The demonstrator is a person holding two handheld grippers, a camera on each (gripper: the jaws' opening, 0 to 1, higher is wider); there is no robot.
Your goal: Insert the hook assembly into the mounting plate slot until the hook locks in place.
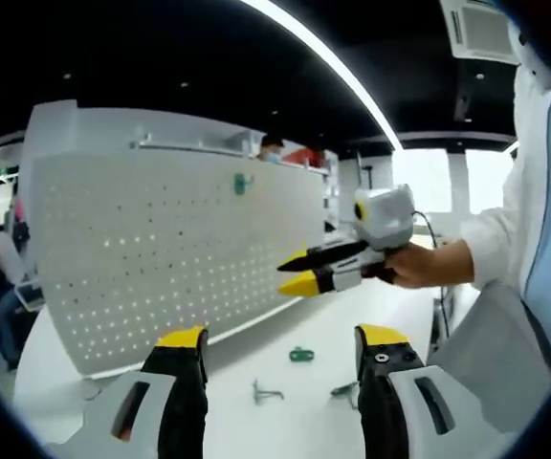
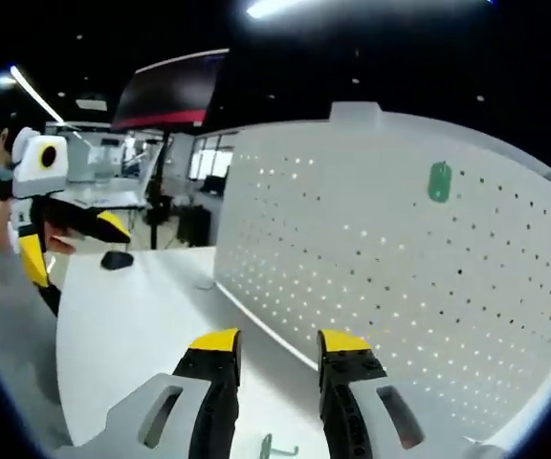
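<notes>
- While both grippers hang above the white table [image 1: 390, 306], the left gripper [image 1: 282, 349] has its yellow-tipped fingers [image 1: 182, 338] spread apart with nothing between them.
- Seen in the left gripper view, the right gripper [image 1: 299, 273] is held up in a hand [image 1: 417, 265] from the right, its fingers a little apart and empty.
- Seen in its own view, the right gripper [image 2: 277, 346] has its fingers [image 2: 216, 341] apart and empty.
- A white pegboard [image 1: 170, 239] stands upright along the table, and a green hook [image 1: 241, 183] is mounted high on it.
- On the table in the left gripper view lie a second green piece [image 1: 301, 355], a metal hook [image 1: 265, 392] just left of it, and another metal hook [image 1: 344, 389] by the right finger, all apart from the pegboard.
- In the right gripper view the pegboard [image 2: 400, 277] rises to the right, with the green hook [image 2: 439, 182] near its top.
- A metal hook [image 2: 275, 448] lies on the table [image 2: 132, 316] between the right gripper's fingers, low in the view; whether it touches them I cannot tell.
- The left gripper [image 2: 65, 234] shows at the left edge of that view, with a dark object [image 2: 117, 259] on the table beyond it.
</notes>
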